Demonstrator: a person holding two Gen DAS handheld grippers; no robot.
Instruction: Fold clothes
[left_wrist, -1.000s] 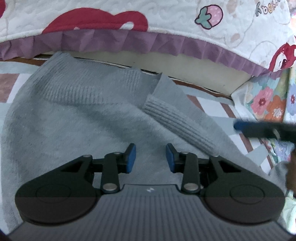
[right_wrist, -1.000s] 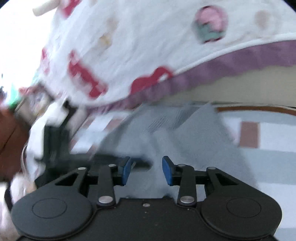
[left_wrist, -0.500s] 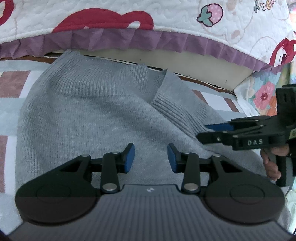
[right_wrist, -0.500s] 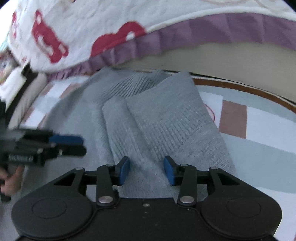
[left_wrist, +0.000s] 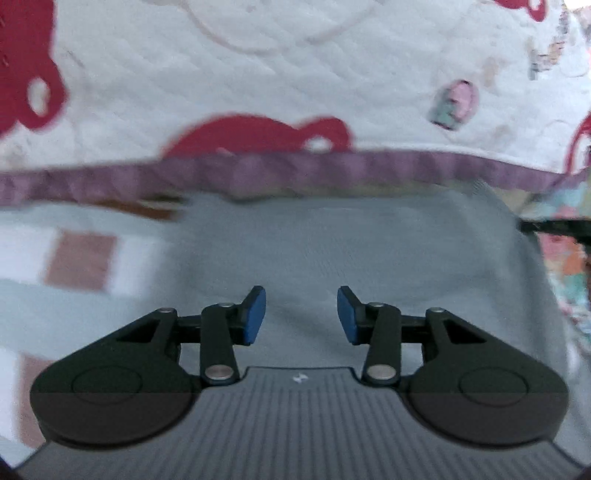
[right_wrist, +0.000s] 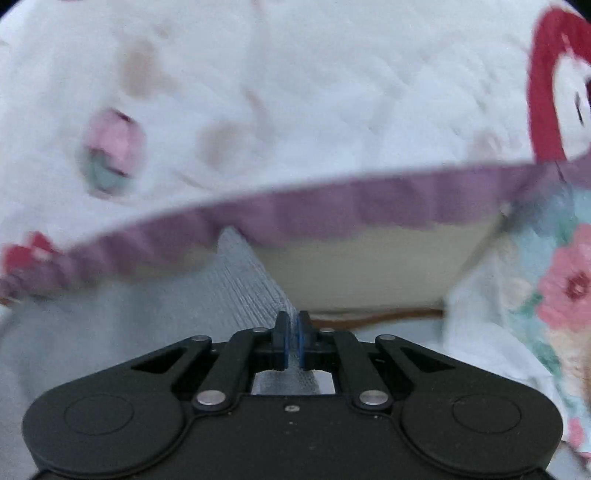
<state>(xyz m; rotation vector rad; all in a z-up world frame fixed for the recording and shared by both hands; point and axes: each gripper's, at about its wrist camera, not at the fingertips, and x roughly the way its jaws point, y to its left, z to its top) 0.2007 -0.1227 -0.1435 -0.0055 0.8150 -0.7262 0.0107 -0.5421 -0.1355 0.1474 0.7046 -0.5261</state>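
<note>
A grey knit sweater (left_wrist: 351, 254) lies spread on a checked mat in front of a bed. My left gripper (left_wrist: 301, 317) is open and empty, hovering low over the sweater's middle. My right gripper (right_wrist: 293, 339) is shut on the sweater's ribbed edge (right_wrist: 251, 284), which rises from between the pads up toward the bed frill. The right gripper's tip (left_wrist: 554, 226) shows as a dark bar at the right edge of the left wrist view, at the sweater's right side. Both views are blurred by motion.
A white quilt (left_wrist: 295, 74) with red and strawberry prints and a purple frill (left_wrist: 295, 170) hangs over the bed edge just behind the sweater. A floral cloth (right_wrist: 554, 295) lies at the right. The checked mat (left_wrist: 81, 262) shows at the left.
My right gripper has closed on the sweater's ribbed edge at the right side. My left gripper has swung to face the bed more squarely, still open.
</note>
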